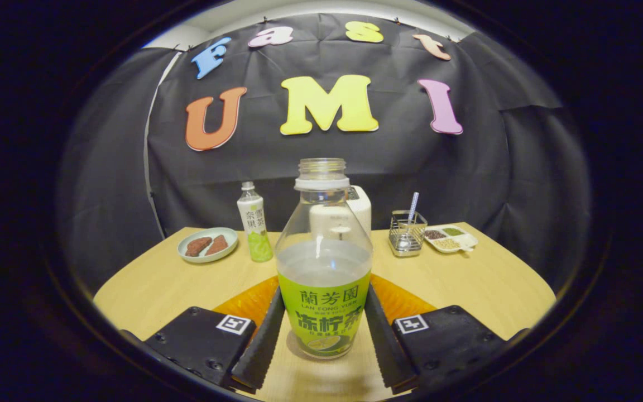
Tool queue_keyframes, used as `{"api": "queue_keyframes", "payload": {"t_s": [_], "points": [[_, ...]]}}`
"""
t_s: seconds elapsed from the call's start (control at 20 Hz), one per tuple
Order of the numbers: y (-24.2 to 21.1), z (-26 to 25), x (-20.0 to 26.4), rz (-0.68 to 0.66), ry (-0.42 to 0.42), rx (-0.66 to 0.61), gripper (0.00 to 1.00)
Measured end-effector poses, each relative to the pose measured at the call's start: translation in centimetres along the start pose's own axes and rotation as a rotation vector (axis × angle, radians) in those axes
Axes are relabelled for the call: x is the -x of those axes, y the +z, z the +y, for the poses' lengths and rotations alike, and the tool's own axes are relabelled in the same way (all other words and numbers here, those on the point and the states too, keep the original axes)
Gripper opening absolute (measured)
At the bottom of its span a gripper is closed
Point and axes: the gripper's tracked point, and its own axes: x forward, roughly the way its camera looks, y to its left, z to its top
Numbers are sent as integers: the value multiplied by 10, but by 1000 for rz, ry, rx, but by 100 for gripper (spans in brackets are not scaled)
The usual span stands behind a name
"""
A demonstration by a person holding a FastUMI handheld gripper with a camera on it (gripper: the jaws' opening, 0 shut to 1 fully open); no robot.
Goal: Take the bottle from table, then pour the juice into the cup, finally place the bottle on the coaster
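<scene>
Claw [324, 335] flanking upright, uncapped bottle [324, 262]

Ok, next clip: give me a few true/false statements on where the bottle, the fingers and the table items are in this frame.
1. The bottle stands upright between the gripper fingers. True.
2. The bottle has its cap on. False: its mouth is open, with no cap.
3. The bottle is full to the neck. False: the liquid reaches only about halfway up.
4. An orange coaster lies under or just behind the bottle. True.
5. The small bottle lies on its side beside the plate. False: it stands upright, right of the plate.
6. A wire basket with a striped straw stands beside a divided dish. True.
</scene>
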Motion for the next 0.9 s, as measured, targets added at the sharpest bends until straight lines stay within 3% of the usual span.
{"api": "queue_keyframes", "payload": {"t_s": [0.45, 0.9], "points": [[-23, 1, -32, -12, 57, -9, 79], [-25, 6, -32, -16, 25, 49, 80]]}}
